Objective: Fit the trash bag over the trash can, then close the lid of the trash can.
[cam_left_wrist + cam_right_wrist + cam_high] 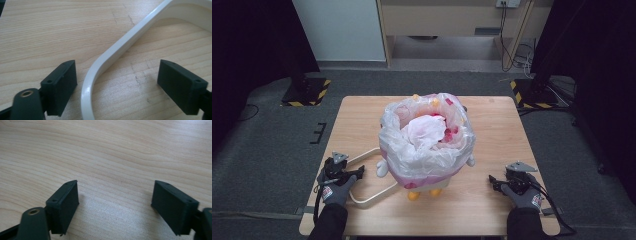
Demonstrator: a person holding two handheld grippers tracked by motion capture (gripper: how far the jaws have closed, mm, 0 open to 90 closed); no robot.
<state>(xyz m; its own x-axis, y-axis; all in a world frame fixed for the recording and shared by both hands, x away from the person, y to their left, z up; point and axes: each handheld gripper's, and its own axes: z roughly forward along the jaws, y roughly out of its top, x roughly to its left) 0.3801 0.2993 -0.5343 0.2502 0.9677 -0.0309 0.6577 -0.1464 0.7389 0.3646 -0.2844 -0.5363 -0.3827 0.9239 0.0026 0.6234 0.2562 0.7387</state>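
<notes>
A small bin lined with a white and pink plastic bag (pixel 427 142) stands in the middle of the wooden table (pixel 502 130), on yellow feet (pixel 413 195). Crumpled white and red stuff lies inside it. A cream loop handle (pixel 372 199) lies flat on the table to the bin's front left. My left gripper (pixel 358 173) rests at the front left, open, its jaws straddling the handle's bend (pixel 125 41) without touching it (pixel 117 70). At the front right my right gripper (pixel 493 181) is open over bare wood (pixel 115 187), with nothing between its jaws.
Two stand bases with yellow and black stripes sit on the grey floor behind the table, one at the left (pixel 307 91) and one at the right (pixel 532 94). Cables (pixel 512 55) hang near a wooden cabinet at the back.
</notes>
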